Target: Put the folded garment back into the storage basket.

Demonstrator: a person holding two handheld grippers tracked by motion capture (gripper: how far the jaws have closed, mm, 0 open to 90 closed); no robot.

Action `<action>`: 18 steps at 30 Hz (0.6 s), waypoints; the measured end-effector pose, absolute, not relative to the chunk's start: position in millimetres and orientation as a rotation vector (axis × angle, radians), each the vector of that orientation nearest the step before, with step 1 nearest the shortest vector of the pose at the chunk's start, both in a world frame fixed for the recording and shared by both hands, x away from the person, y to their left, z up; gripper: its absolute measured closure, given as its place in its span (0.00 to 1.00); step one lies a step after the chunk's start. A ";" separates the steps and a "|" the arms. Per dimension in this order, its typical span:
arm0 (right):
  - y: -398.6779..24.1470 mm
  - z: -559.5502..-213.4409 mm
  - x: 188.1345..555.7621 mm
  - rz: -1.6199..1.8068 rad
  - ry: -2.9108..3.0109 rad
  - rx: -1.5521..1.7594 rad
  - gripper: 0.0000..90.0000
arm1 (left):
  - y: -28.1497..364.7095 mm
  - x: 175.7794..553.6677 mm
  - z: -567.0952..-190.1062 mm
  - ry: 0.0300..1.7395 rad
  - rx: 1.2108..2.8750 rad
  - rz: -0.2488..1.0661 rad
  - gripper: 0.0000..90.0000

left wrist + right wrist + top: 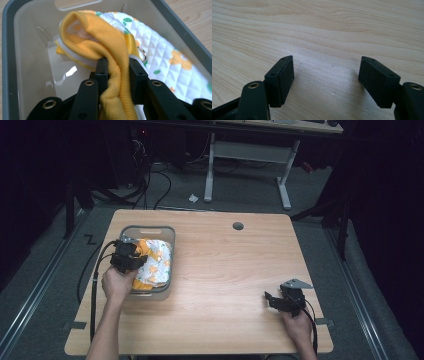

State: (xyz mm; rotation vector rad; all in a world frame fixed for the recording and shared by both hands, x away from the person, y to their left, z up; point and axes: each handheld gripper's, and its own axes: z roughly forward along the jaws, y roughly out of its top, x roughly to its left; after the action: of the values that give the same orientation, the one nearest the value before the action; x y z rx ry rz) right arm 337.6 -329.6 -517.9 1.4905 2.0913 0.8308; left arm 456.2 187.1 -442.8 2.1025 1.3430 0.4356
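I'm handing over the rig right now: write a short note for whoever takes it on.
Left tongs: shut on the yellow knit cloth, inside the grey bin at the table's left.
Right tongs: open, holding nothing, low over the bare table near its right front.
The white quilted cloth lies in the bin beside the yellow one.
Done: grip taken.
Left: whether it goes in or comes out cannot be told; finish that move.
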 end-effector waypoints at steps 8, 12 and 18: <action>-329.5 -517.9 337.6 0.832 2.092 1.490 0.32 | 184.0 458.4 -448.2 1.419 2.139 0.474 0.73; -329.6 -518.0 337.6 0.831 2.091 1.490 0.32 | 187.0 458.2 -447.9 1.456 2.125 0.481 0.67; -329.6 -517.9 337.6 0.830 2.091 1.491 0.32 | 188.3 450.7 -439.5 1.450 2.059 0.527 0.49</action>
State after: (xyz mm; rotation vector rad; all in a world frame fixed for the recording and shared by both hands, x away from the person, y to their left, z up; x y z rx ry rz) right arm 337.6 -329.6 -517.9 1.4906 2.0908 0.8305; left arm 450.7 188.3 -439.5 2.0586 1.4501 0.5270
